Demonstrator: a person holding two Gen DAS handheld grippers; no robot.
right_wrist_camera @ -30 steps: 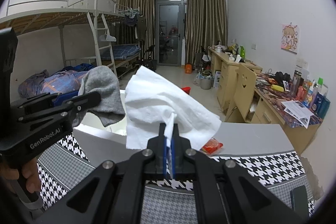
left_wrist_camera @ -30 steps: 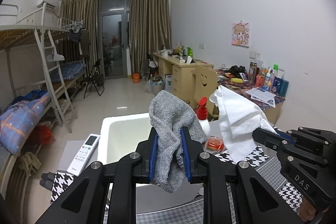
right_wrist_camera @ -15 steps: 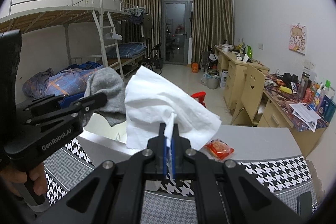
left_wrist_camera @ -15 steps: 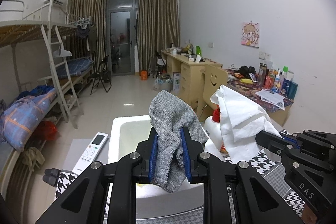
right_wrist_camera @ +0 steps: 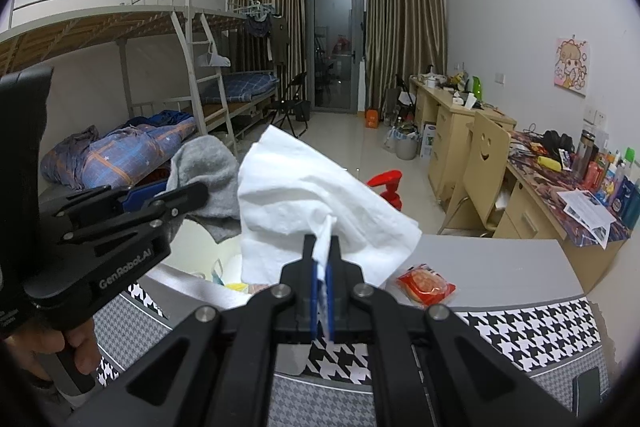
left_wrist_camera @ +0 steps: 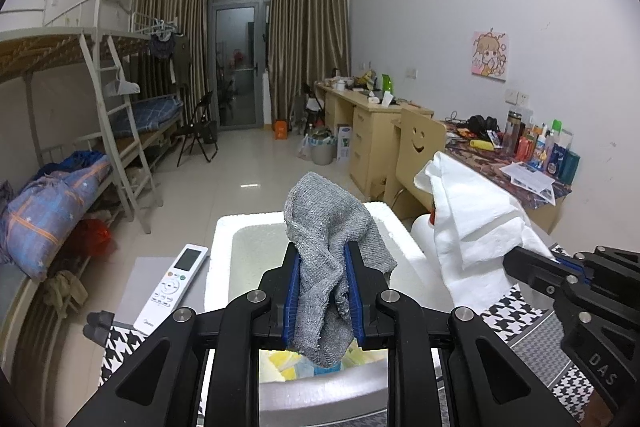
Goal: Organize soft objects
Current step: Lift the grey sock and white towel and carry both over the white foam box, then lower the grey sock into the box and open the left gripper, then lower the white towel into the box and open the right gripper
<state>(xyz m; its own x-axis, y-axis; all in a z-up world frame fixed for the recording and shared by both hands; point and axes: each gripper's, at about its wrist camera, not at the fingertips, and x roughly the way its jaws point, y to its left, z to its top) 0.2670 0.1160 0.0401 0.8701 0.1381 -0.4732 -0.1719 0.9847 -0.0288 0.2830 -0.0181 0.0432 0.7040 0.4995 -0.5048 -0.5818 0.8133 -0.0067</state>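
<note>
Remote control, white and slim (left_wrist_camera: 172, 293), lies left of the white foam box (left_wrist_camera: 224, 247). Over the box, the left gripper (left_wrist_camera: 322, 293) clenches a grey knitted cloth (left_wrist_camera: 328, 239). Beside it the right gripper (right_wrist_camera: 322, 265) pinches a white paper towel (right_wrist_camera: 308, 195), above the houndstooth-patterned table (right_wrist_camera: 532, 331).
</note>
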